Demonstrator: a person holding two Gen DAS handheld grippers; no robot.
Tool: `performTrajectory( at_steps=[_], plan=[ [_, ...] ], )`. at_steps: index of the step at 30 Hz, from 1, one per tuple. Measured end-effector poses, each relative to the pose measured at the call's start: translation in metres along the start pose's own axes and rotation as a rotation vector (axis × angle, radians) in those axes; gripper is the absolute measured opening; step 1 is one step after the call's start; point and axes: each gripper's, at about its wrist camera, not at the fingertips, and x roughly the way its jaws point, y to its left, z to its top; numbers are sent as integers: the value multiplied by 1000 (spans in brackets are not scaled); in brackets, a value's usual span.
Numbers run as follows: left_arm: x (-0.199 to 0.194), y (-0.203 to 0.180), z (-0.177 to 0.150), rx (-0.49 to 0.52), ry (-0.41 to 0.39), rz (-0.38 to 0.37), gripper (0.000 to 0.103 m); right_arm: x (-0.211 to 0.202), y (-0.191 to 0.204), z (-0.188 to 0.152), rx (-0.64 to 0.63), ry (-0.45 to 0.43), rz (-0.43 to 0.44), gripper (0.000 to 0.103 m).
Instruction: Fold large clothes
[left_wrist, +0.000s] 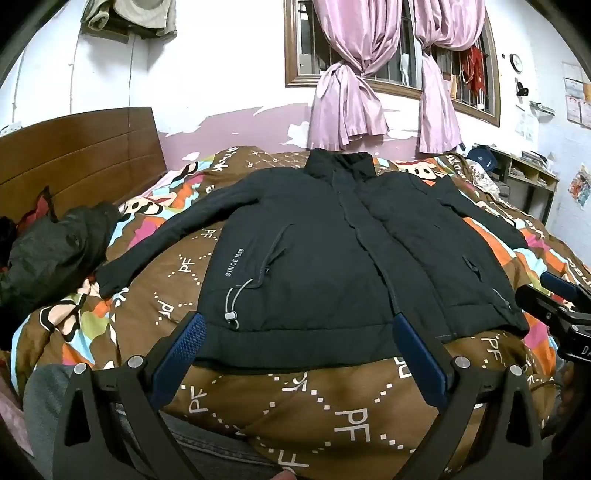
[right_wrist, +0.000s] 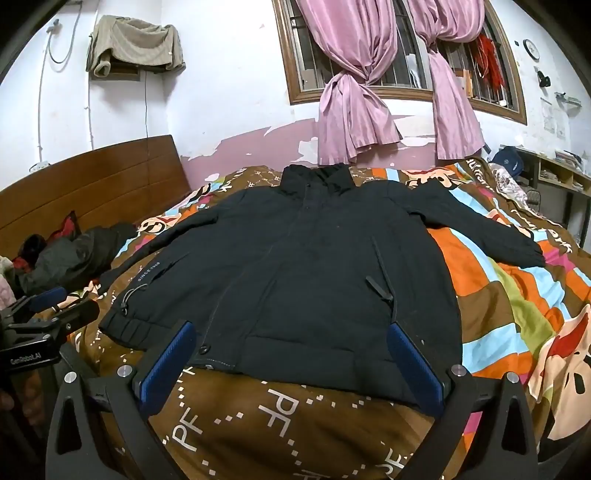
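Right now we see the dark jacket (left_wrist: 332, 251) spread flat, front up, on the patterned bed (left_wrist: 332, 406), collar toward the window and hem toward us, so its long axis runs straight away from both tools. Our left hand-held gripper (left_wrist: 299, 339) hangs over the hem's left half, our right hand-held gripper (right_wrist: 291, 347) over its right half; both stand wide apart, clamping nothing. Each sleeve lies outward on its own side, so we judge each hand nearest its own sleeve.

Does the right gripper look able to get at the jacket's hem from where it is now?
Probably yes: the right gripper is open just short of the jacket, and nothing lies over the hem.
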Motion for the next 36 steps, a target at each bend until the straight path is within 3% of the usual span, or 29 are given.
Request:
performTrajectory(
  at_steps=[36],
  plan=[
    [-3,-1,-1,-7,5,-14,99,2,3,-2,4,5,7,103]
  ],
)
